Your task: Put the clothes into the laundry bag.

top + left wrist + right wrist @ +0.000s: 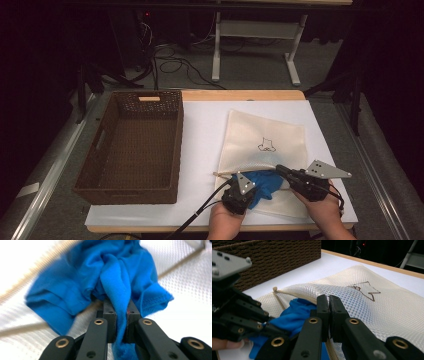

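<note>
left tool (121, 315) tight on blue cloth (105, 277)

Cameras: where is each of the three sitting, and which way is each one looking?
High view: above the person's side, looking forward and down at the table, basket and mesh bag; both hands show.
Left gripper view: rides the left gripper, looking along its jaws, shut on the blue cloth.
Right gripper view: rides the right gripper, facing the bag's opening; jaws pinch its edge.
All share cloth and bag.
</note>
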The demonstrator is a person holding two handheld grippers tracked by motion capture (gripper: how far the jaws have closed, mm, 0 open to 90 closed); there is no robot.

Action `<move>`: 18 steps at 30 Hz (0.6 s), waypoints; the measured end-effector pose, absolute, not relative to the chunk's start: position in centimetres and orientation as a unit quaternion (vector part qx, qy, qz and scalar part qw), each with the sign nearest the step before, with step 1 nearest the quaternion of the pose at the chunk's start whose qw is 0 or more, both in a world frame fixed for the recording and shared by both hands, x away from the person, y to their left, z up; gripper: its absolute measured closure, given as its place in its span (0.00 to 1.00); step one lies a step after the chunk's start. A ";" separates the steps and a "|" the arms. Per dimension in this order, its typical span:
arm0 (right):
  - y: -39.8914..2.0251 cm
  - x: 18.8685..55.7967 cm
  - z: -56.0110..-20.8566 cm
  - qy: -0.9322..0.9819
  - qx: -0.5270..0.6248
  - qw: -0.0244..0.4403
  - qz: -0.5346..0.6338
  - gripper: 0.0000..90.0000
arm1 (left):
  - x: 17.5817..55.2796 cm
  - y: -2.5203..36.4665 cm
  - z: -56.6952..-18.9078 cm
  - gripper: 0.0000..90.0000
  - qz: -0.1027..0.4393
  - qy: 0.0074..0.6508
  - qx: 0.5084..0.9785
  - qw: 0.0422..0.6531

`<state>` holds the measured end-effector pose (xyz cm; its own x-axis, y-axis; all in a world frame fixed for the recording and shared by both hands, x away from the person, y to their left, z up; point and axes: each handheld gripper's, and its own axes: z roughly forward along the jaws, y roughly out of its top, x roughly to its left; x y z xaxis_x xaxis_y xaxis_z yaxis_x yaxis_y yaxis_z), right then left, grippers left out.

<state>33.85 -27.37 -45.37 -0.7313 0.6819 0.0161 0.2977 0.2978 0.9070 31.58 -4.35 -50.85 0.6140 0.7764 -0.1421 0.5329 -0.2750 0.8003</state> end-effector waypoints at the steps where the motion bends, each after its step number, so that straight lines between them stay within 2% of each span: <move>1: -27.4 33.8 -45.3 0.781 0.315 0.191 0.504 0.99 | 31.7 -4.4 -50.8 0.93 0.139 0.419 0.784 0.436; 18: -27.8 34.2 -45.1 0.773 0.322 0.191 0.513 0.99 | 35.5 -9.4 -50.3 0.89 0.196 0.416 0.773 0.437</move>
<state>34.19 -27.81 -45.09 -0.7204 0.6927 0.0345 0.3014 0.2679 0.9151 35.51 -9.36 -50.35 0.5779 0.8139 -0.0602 0.4716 -0.2729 0.8385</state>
